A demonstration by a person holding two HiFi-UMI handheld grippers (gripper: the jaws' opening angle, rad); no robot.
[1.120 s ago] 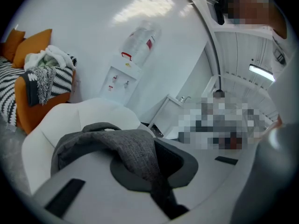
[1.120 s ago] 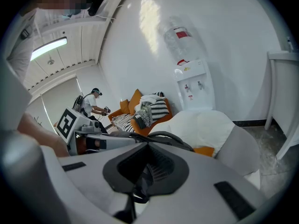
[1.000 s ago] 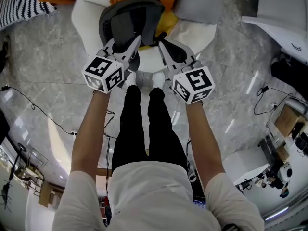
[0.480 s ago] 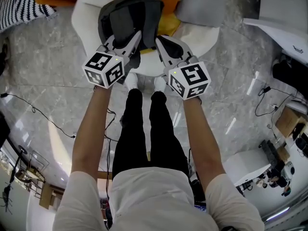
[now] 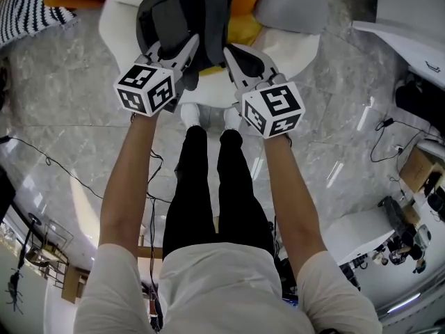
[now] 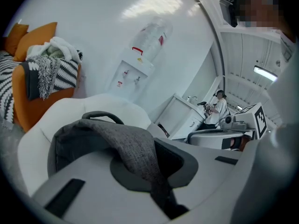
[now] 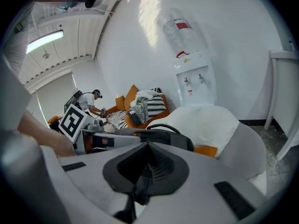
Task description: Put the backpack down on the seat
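head view: we carry the backpack (image 5: 184, 12) with left gripper (image 5: 192, 49) and right gripper (image 5: 229, 54), over the white seat (image 5: 118, 26); contact unclear | left gripper view: jaws clamped on grey shoulder strap (image 6: 133, 146) | right gripper view: jaws pinch thin black strap (image 7: 140, 183); we judge two grips keep it upright for set-down

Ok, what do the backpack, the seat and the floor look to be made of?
Backpack: woven fabric, matte heathered grey; the speckled weave shows close up.
Seat: looks like soft white upholstery, matte and puffy with rounded lobes; whether fabric or leatherette I can't tell.
Floor: polished grey stone or marble-look tile, with pale veining and glossy light reflections.
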